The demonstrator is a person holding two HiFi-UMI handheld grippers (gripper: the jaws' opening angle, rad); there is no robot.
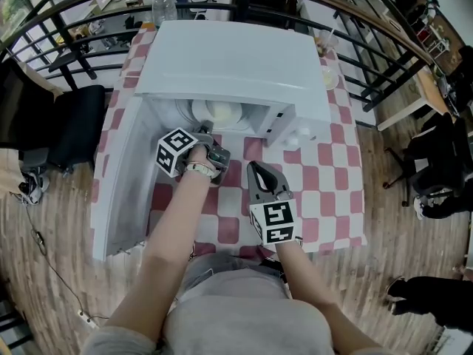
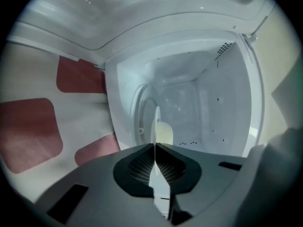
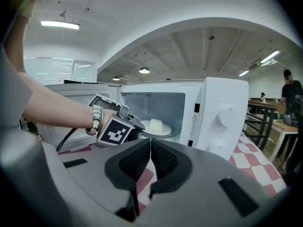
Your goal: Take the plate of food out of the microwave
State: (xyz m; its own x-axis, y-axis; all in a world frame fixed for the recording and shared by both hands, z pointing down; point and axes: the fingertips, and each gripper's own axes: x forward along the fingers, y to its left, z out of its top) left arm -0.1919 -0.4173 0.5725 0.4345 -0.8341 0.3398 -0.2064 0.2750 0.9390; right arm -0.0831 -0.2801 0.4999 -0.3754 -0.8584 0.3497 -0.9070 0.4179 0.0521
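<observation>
A white microwave [image 1: 229,58] stands on the checkered table, its door [image 1: 118,191] swung open to the left. Inside lies a white plate [image 1: 198,114] with pale food [image 1: 224,112] on it. My left gripper [image 1: 208,134] reaches into the opening and is shut on the plate's near rim. In the left gripper view the plate [image 2: 156,119] runs edge-on between the left gripper's [image 2: 155,146] pads, with the food [image 2: 164,132] just behind. My right gripper [image 1: 256,168] hovers over the table in front of the microwave, shut and holding nothing [image 3: 150,143]. It looks at the plate [image 3: 165,132] and the left gripper [image 3: 135,123].
The red-and-white checkered table [image 1: 325,183] ends close behind the microwave, where a water bottle [image 1: 164,4] stands. A cup [image 1: 325,44] sits at the microwave's right. A black railing [image 1: 369,43] curves round the table. A dark chair [image 1: 74,124] stands at the left.
</observation>
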